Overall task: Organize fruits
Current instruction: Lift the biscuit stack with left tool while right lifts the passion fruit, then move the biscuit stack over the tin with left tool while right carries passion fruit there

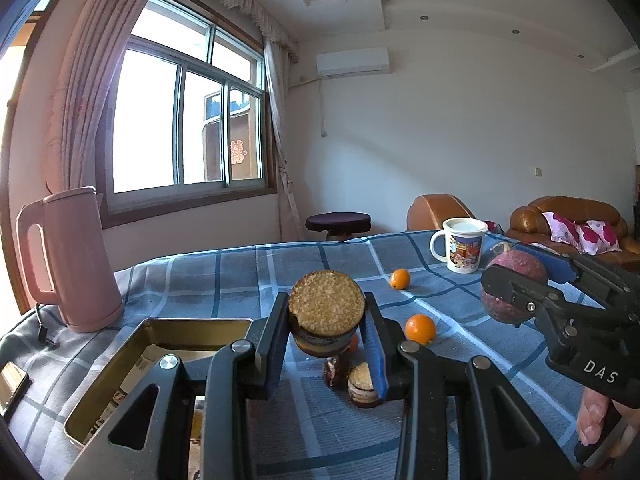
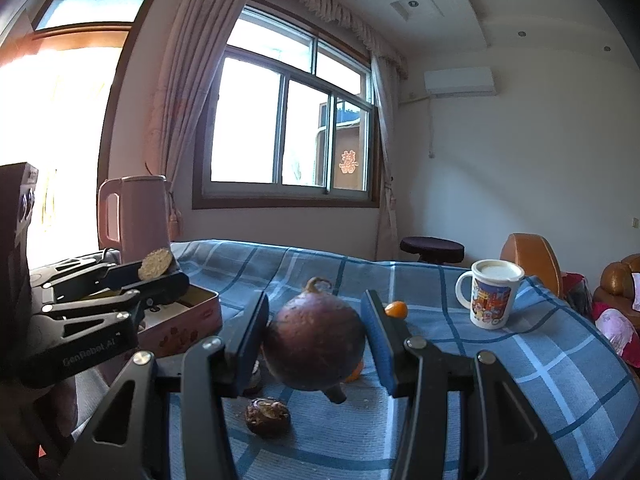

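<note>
My left gripper [image 1: 326, 314] is shut on a round brown piece [image 1: 327, 307] with a tan grainy flat face, held above the blue checked cloth [image 1: 248, 272]. The same gripper [image 2: 160, 274] shows at the left of the right wrist view, over the open tin [image 2: 188, 328]. My right gripper [image 2: 316, 330] is shut on a round purple fruit [image 2: 316, 338] with a curled stem, clear of the table. It [image 1: 512, 284] appears at the right of the left wrist view. Two small oranges [image 1: 400, 279] [image 1: 420, 329] lie on the cloth.
An open metal tin [image 1: 108, 376] sits at the front left with a pink kettle [image 1: 68, 260] behind it. A printed mug [image 1: 460, 250] stands at the far right. A second brown round piece [image 1: 362, 384] and a wrinkled brown fruit [image 2: 267, 416] lie below the grippers. A phone [image 1: 12, 388] lies at the left edge.
</note>
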Motion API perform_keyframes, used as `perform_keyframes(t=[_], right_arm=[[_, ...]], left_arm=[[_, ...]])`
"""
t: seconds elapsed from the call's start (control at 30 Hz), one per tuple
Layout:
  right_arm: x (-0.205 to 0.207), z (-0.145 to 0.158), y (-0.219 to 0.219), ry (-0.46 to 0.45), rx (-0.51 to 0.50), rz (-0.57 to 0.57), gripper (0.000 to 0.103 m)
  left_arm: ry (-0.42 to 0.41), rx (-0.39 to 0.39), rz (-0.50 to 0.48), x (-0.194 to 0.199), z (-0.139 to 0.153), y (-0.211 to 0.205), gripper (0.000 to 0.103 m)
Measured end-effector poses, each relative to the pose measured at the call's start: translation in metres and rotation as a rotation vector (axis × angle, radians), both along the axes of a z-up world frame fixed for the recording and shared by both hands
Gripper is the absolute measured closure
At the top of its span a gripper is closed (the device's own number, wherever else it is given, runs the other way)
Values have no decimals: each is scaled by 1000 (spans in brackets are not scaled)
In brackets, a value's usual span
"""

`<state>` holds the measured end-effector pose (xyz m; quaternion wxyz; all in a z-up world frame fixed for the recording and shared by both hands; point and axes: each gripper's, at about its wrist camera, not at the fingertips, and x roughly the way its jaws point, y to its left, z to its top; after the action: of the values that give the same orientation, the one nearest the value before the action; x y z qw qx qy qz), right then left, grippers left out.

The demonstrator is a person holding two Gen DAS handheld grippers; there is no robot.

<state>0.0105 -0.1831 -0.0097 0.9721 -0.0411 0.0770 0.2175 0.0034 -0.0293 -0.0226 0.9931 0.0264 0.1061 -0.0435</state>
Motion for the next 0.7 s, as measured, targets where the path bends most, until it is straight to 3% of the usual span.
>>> perform_keyframes(t=[0.7], right_arm=[[14,22,73,19,-78,169,52]], left_arm=[[61,-36,106,7,4,52,67]])
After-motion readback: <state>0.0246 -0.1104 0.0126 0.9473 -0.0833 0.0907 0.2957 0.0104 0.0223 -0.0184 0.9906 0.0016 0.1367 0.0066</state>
